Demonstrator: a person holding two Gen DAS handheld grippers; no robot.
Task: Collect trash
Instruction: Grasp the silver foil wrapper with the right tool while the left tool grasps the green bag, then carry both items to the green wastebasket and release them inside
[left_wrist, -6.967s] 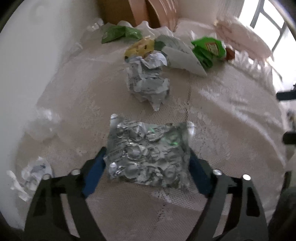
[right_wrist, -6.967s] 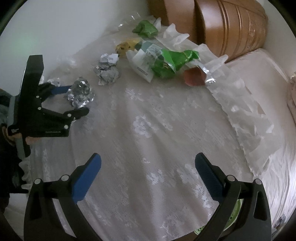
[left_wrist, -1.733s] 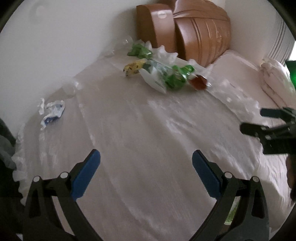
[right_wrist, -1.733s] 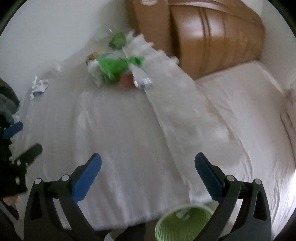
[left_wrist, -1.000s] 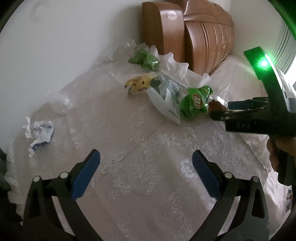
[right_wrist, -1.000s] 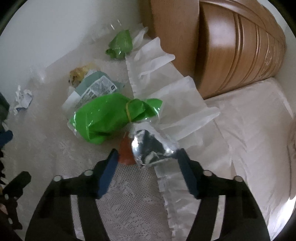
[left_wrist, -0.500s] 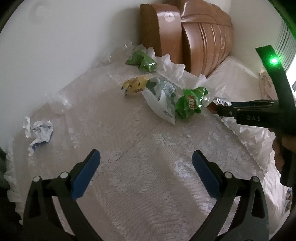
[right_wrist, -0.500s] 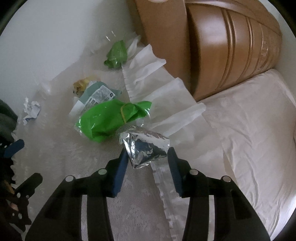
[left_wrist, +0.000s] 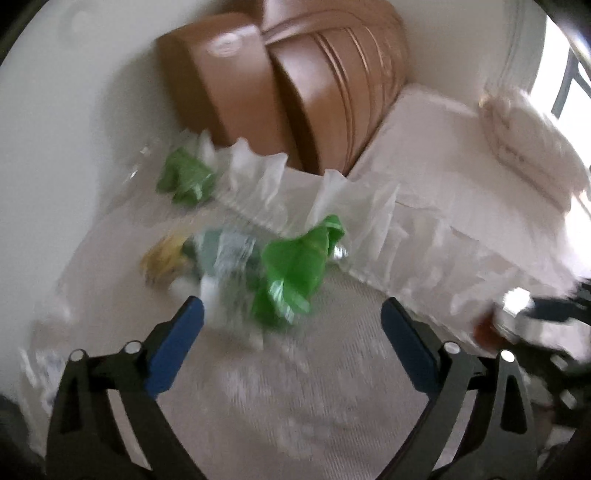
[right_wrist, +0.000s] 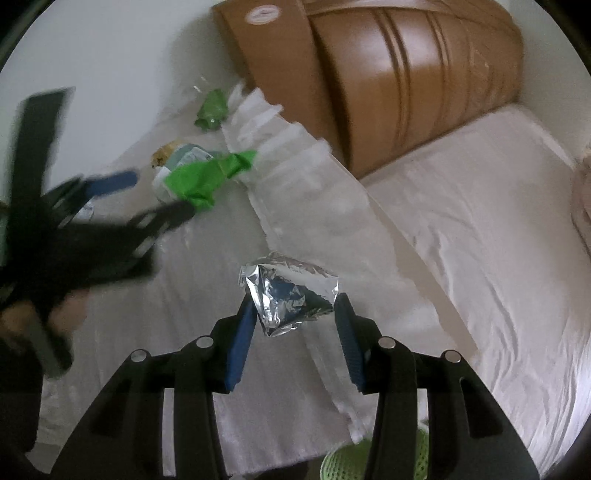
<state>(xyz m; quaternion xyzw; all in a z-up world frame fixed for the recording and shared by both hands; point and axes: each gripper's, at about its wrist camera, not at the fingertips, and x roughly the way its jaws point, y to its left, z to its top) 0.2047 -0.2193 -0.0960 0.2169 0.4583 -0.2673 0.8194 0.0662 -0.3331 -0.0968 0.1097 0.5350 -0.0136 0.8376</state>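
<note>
here the right claw (right_wrist: 293, 317) is seen clamped on a crumpled silver foil wrapper (right_wrist: 290, 295), its blue pads (right_wrist: 242, 339) pressed against both sides of the foil; the jaws have just been closing on it, and the wrapper is held clear above the lace cover (right_wrist: 207, 295) of the bed, over the cover's frilled edge (right_wrist: 295, 184). the left claw (left_wrist: 291, 314) is held with its jaws wide apart and nothing between them, pointed down at the litter that is left on the cover; this view is heavily blurred. a bright green wrapper (left_wrist: 295, 266) lies just ahead of the left claw, near the frilled edge, and a pale printed packet (left_wrist: 229, 258) is pressed against its side, with a yellowish wrapper (left_wrist: 162, 258) just beyond that. a second, smaller green wrapper (left_wrist: 184, 177) is set at the far corner of the cover, beside the brown wooden headboard (left_wrist: 295, 85). in the right wrist view the same green wrapper (right_wrist: 207, 177) is seen close to the tips of the left claw (right_wrist: 147, 195), though whether it is touched cannot be told through the blur. a green mesh bin (right_wrist: 347, 461) is partly shown at the near edge of the bed, below the right claw. a white pillow (left_wrist: 524, 136) is laid on the plain sheet at the far side of the bed.
</note>
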